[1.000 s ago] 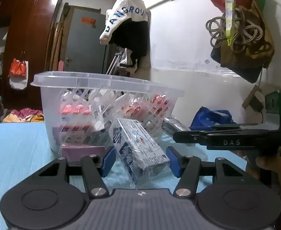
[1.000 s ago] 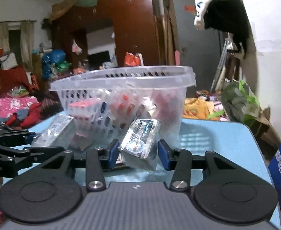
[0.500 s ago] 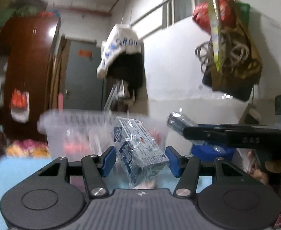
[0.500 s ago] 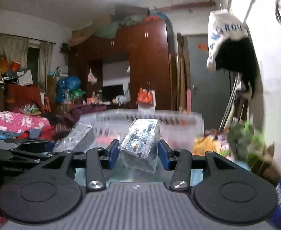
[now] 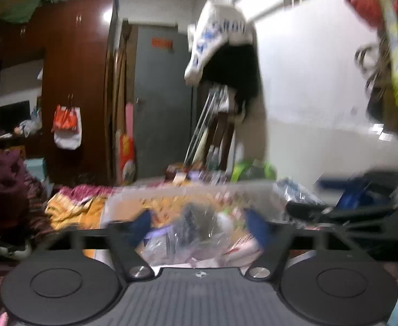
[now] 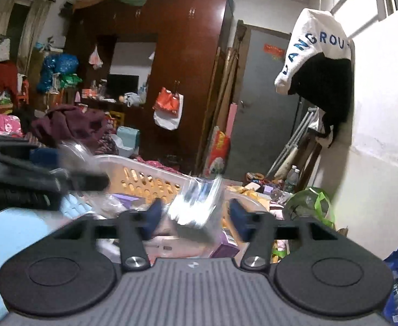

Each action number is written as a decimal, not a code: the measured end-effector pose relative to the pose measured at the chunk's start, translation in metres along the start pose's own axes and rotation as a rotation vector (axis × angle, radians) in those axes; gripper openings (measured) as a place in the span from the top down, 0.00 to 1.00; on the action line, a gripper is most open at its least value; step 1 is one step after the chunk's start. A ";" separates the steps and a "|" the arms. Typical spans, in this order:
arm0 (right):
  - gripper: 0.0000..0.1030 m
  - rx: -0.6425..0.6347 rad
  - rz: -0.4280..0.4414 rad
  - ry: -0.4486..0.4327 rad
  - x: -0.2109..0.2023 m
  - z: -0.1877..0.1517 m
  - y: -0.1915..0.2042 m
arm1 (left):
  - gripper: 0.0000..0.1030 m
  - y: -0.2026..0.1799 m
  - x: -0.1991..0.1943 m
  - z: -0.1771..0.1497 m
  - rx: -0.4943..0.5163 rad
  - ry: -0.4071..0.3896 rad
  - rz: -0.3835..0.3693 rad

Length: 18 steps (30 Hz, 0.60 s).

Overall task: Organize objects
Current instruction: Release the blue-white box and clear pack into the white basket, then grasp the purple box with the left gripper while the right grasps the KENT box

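Both jaws parted, two packets (image 5: 188, 233) (image 6: 196, 209) over one basket (image 6: 144, 171).

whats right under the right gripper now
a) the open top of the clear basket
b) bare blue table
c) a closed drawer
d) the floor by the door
a: in the right wrist view the wrapped pack sits between the spread fingers of the right gripper, with the rim of the clear basket and the boxes inside it just below.
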State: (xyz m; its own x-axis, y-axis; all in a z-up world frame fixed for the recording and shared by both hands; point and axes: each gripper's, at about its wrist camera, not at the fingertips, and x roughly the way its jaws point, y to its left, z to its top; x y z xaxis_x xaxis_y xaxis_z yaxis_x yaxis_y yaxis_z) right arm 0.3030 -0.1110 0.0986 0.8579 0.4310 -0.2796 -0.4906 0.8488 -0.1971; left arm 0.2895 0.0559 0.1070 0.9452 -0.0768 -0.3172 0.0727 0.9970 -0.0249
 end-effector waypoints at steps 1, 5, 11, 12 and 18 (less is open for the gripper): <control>0.19 0.010 -0.037 -0.022 -0.005 -0.001 -0.002 | 0.15 -0.001 -0.002 -0.001 0.015 -0.007 0.024; 0.00 0.097 0.030 -0.098 -0.046 -0.019 -0.019 | 0.13 -0.001 -0.053 -0.017 0.028 -0.120 0.001; 0.00 0.123 0.181 0.026 -0.066 -0.078 -0.017 | 0.04 -0.008 -0.071 -0.074 0.042 0.023 -0.045; 0.00 0.117 0.183 0.076 -0.058 -0.084 -0.016 | 0.04 -0.009 -0.063 -0.083 0.052 0.063 -0.037; 0.00 0.115 0.208 0.257 -0.016 -0.115 0.001 | 0.06 0.001 -0.028 -0.109 -0.016 0.213 -0.027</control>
State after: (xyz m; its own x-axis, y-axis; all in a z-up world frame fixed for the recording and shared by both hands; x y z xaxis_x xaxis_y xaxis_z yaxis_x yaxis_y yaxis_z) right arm 0.2715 -0.1522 -0.0048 0.6679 0.5193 -0.5332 -0.6177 0.7864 -0.0078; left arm 0.2287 0.0593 0.0125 0.8542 -0.1033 -0.5096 0.0904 0.9946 -0.0501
